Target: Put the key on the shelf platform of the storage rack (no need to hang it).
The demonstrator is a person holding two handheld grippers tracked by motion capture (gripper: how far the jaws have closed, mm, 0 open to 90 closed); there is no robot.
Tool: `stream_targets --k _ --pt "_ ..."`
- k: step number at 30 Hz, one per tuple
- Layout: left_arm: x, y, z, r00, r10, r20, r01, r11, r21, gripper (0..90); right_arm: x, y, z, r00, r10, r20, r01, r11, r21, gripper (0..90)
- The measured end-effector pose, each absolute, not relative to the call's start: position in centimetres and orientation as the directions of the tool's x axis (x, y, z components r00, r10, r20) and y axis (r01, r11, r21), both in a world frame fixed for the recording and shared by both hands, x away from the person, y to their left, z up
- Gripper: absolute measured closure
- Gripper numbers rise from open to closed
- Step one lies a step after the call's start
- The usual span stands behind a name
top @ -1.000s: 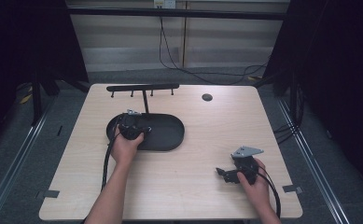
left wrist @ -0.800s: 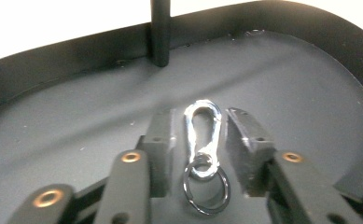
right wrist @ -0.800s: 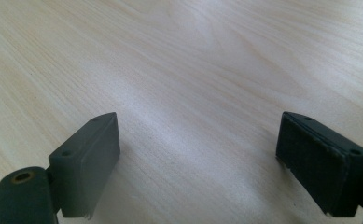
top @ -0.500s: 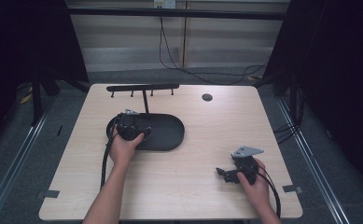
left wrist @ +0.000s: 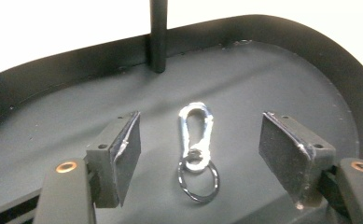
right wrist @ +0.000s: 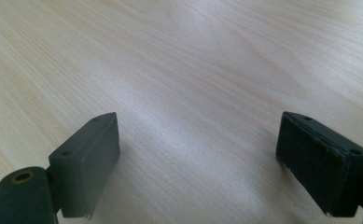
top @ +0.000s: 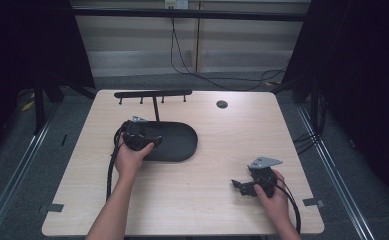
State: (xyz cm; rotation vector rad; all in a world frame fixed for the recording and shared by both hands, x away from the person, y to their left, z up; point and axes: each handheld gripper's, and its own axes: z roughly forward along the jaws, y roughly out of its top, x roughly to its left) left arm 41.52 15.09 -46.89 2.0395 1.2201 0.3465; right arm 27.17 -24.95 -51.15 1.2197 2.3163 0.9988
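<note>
So the left gripper [top: 138, 134] is parked over the left end of the black oval tray [top: 182, 145], which sits toward the far-left part of the bench [top: 222, 145]. The left forearm [top: 113, 210] runs up from the near edge, hand wrapped around the gripper body, pointing away from the person and tipped down at the tray. Its fingers [left wrist: 123, 154] have just been opening and now stand spread wide, touching nothing. Lying flat on the tray floor between them is a little silver carabiner clip [left wrist: 195, 128] with a dark key ring [left wrist: 198, 179] hooked on its near end, well clear of both pads. A thin black post [left wrist: 158, 35] stands up from the tray just beyond the clip, and in the high view it carries a crossbar with pegs [top: 152, 94] near the far edge.

The right gripper [top: 249, 186] is low down by the near-right corner, hand gripping it from behind, aimed left across the bare wood. Its fingers [right wrist: 88, 158] are spread apart too, nothing between them but bench top.
</note>
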Motion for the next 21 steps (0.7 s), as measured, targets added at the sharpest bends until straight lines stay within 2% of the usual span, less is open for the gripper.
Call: stream_targets --k 21 --pt "39.3 16.2 -46.4 0.569 0.809 -0.144 0.635 -0.322 0.702 28.4 27.2 -24.9 -51.1 -0.574 0.819 0.027 0.582 0.384 0.717 13.1"
